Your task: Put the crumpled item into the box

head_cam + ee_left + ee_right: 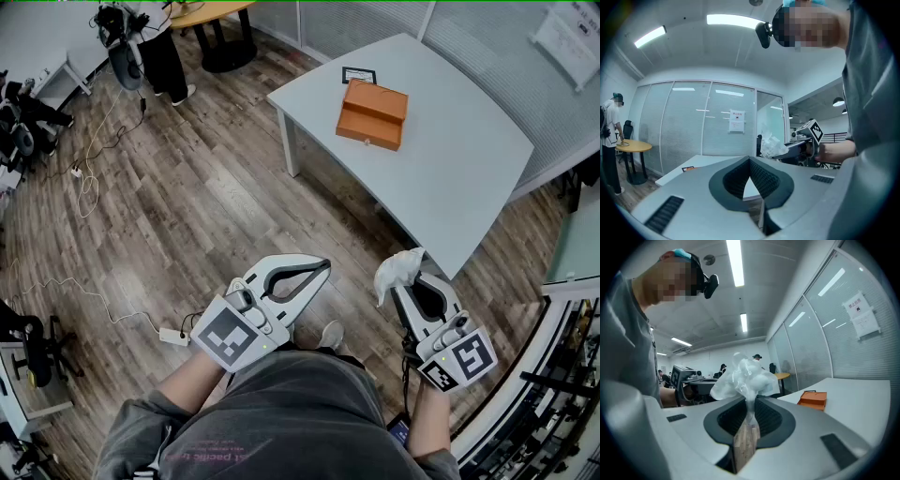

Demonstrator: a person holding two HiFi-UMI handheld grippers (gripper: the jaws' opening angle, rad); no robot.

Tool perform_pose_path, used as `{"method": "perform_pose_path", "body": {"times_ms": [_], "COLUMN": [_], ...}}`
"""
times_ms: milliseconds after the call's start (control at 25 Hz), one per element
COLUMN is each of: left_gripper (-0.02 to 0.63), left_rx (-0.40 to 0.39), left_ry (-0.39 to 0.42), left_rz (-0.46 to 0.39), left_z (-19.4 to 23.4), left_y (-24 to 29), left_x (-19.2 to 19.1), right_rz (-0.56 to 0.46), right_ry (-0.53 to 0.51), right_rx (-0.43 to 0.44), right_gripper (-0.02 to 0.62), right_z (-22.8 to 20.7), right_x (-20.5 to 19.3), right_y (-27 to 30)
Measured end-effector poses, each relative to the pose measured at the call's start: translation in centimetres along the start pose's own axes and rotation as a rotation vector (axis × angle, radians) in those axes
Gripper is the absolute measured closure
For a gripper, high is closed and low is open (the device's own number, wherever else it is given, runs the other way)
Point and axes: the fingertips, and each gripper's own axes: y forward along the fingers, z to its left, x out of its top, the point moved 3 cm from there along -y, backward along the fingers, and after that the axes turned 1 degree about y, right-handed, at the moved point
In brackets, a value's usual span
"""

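The right tool (750,404) pinches a crumpled white wad, seemingly thin plastic (742,379), by its twisted tail, well apart from the flat orange box (372,113) on the pale grey worktop (459,169). It is light, soft and likely slippery, so that low pinch suits. The left tool (750,164) sits closed, empty.

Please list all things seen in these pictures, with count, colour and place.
table: one, pale grey, upper right.
box: one, orange, on the table.
marker card: one, black-framed, behind the box.
crumpled item: one, white, in the right gripper.
round table: one, wooden, top edge.
power strip: one, white, on the floor.
left gripper: one, grey, shut, empty.
right gripper: one, grey, shut on the crumpled item.
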Motion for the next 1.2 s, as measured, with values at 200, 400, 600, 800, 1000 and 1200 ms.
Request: {"method": "perform_pose_path", "body": {"times_ms": [200,400,600,800,1000,1200], "left_gripper": [0.594,0.594,0.594,0.594,0.594,0.594], "left_rx": [0.002,0.017,0.036,0.076,0.094,0.105], "left_ry": [0.005,-0.001,0.009,-0.017,-0.008,-0.013], "left_rz": [-0.002,0.008,0.019,0.041,0.065,0.071], "left_z": [-0.5,-1.6,-3.7,-4.9,-5.8,-5.1], "left_y": [0.7,2.0,3.7,4.7,5.4,4.6], "left_x": [-0.3,-0.5,-0.9,-1.9,-3.0,-3.2], "right_rz": [-0.008,-0.002,-0.003,-0.005,-0.012,-0.006], "right_ry": [0.019,0.047,0.070,0.077,0.105,0.116], "right_rx": [-0.001,0.013,0.036,0.060,0.068,0.072], "right_gripper": [0.540,0.538,0.538,0.537,0.537,0.537], "right_z": [-0.8,-2.0,-3.6,-4.9,-6.1,-5.9], "right_x": [-0.3,-1.0,-1.8,-2.1,-3.2,-3.2], "right_y": [-0.6,-1.9,-4.1,-6.0,-7.0,-6.1]}}
